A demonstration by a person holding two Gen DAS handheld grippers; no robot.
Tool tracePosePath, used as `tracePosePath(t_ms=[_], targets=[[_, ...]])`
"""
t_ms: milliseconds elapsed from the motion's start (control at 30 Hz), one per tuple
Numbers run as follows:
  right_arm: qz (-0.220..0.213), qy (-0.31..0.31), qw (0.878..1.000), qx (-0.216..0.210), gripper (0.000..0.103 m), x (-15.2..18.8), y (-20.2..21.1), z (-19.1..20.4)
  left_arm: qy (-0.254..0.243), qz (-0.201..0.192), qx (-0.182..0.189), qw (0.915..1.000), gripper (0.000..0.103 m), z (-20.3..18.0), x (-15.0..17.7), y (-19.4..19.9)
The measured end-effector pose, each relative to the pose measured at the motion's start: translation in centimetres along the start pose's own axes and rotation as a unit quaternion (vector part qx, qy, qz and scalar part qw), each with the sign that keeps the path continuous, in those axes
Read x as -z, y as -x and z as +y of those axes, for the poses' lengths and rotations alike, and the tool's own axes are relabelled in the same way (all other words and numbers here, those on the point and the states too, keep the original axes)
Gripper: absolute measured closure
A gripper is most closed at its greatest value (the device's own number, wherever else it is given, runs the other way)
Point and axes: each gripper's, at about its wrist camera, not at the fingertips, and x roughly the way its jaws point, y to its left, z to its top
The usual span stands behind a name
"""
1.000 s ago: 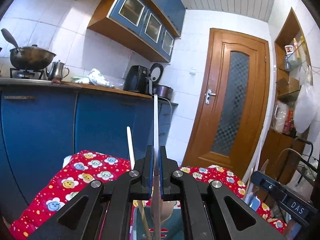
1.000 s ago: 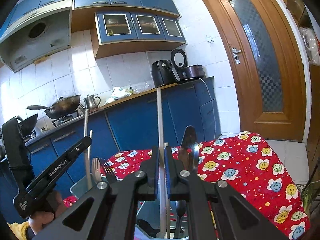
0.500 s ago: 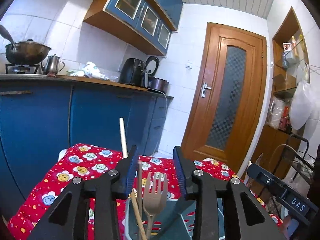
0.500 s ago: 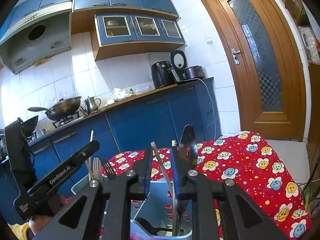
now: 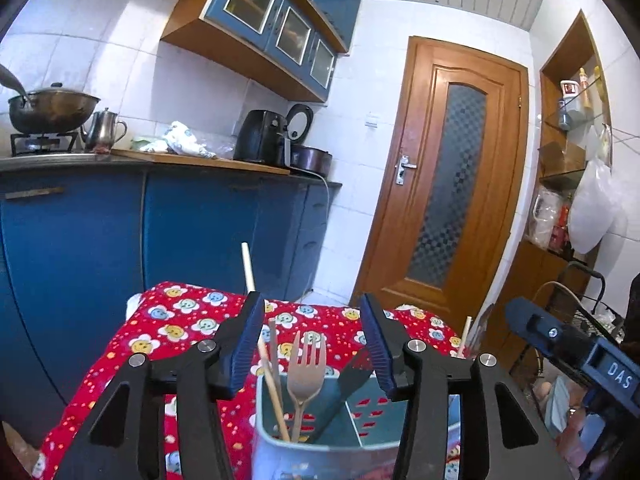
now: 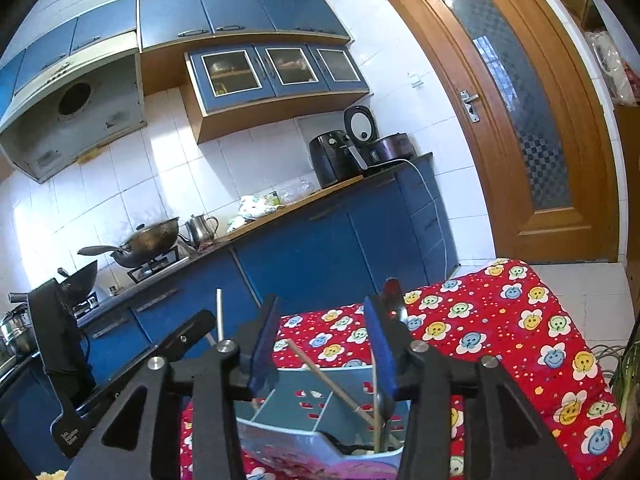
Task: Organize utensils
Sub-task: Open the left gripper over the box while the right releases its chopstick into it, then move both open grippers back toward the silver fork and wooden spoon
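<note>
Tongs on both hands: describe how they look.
Both tongs, left and right, have black plastic linkage arms with silver screw heads and ribbed blue pads. The side bodies carry white lettering; the right one reads "DAS".

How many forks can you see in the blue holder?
1. The fork stands tines up in the holder, beside a leaning chopstick, in the left wrist view. Others may hide behind the gripper fingers.
</note>
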Motion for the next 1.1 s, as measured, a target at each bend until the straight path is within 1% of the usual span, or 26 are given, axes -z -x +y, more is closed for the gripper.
tracePosePath(t_ms=[67, 100, 200, 567, 667, 733, 833, 1100], targets=[[0.0, 0.002, 1.0, -0.002, 0.051, -0.1, 0.7, 0.5, 0.006, 0.005, 0.001, 1.0, 0.052, 0.2, -0.1, 0.7], [0.0, 0.005, 1.0, 0.0, 0.047, -0.1, 1.1, 0.8, 0.01, 0.009, 0.002, 0.9999, 0.052, 0.3, -0.2, 1.1], [0.002, 0.011, 1.0, 0.0, 0.046, -0.2, 2.3, 1.5, 0.012, 0.014, 0.002, 0.9998, 0.051, 0.5, -0.4, 2.1], [0.016, 0.02, 1.0, 0.01, 0.04, 0.5, 6.0, 3.4, -0.008, 0.032, 0.007, 0.9994, 0.051, 0.1, -0.1, 6.7], [0.022, 0.017, 1.0, 0.013, 0.038, 1.0, 7.1, 3.8, -0.01, 0.042, 0.01, 0.999, 0.051, 0.1, 0.2, 7.7], [0.026, 0.017, 0.999, 0.018, 0.035, 1.5, 7.8, 3.9, -0.008, 0.053, 0.009, 0.9985, 0.05, 0.1, 0.7, 8.2], [0.034, 0.017, 0.999, 0.026, 0.032, 2.3, 8.6, 4.0, -0.008, 0.07, 0.011, 0.9974, 0.05, 0.2, 1.5, 8.8], [0.06, 0.017, 0.997, 0.043, 0.028, 4.5, 9.9, 3.8, -0.015, 0.109, 0.002, 0.9939, 0.05, 0.3, 3.4, 9.6]])
